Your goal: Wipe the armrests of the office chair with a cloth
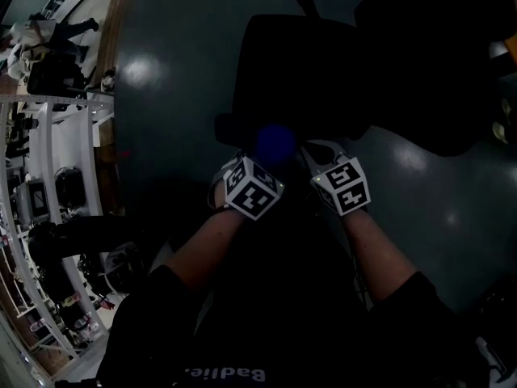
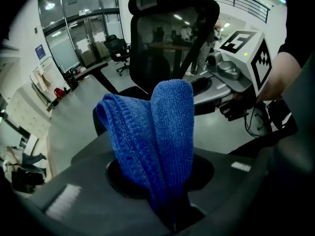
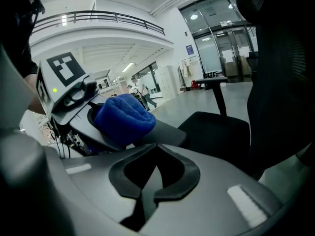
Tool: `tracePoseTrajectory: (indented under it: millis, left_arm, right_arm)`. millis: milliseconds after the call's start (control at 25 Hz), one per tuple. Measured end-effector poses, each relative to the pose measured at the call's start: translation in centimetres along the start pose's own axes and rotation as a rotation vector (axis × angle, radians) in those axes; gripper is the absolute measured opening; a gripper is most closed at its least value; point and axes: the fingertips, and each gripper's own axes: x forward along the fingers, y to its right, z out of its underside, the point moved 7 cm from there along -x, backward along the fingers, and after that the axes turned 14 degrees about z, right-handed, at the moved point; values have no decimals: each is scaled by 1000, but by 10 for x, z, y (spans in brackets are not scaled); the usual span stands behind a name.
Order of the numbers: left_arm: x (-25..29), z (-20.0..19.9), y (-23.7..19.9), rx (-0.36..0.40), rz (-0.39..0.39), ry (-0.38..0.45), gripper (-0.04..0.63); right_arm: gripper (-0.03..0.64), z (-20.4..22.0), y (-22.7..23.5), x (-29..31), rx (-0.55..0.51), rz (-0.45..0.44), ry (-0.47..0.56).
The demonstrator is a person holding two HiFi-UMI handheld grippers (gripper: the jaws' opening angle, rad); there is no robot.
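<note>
Pinching the blue cloth (image 2: pixel 157 136), the left gripper (image 2: pixel 170 215) hovers before the office chair (image 3: pixel 216 127); right gripper (image 3: pixel 147 200) jaws together, empty; best lay cloth flat on the armrest (image 3: pixel 212 81), drag its whole length.

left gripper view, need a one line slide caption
Left hand-held gripper clamps a folded blue microfibre cloth before a black mesh-backed office chair.

The office chair (image 1: pixel 307 71) blocks the way straight ahead; open floor (image 1: pixel 161 136) lies on both its sides.
</note>
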Motion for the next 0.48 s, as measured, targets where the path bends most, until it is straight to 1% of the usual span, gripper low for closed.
tracePoseTrajectory:
  millis: [160, 360, 480]
  left_arm:
    - [14, -17, 12, -20, 59, 31, 138]
    - [16, -18, 13, -26, 68, 40, 138]
    - [8, -19, 12, -7, 68, 60, 138]
  right_arm:
    - [3, -2, -4, 3, -6, -14, -4]
    - [3, 1, -3, 3, -4, -6, -13]
    - [3, 0, -2, -1, -2, 11, -8]
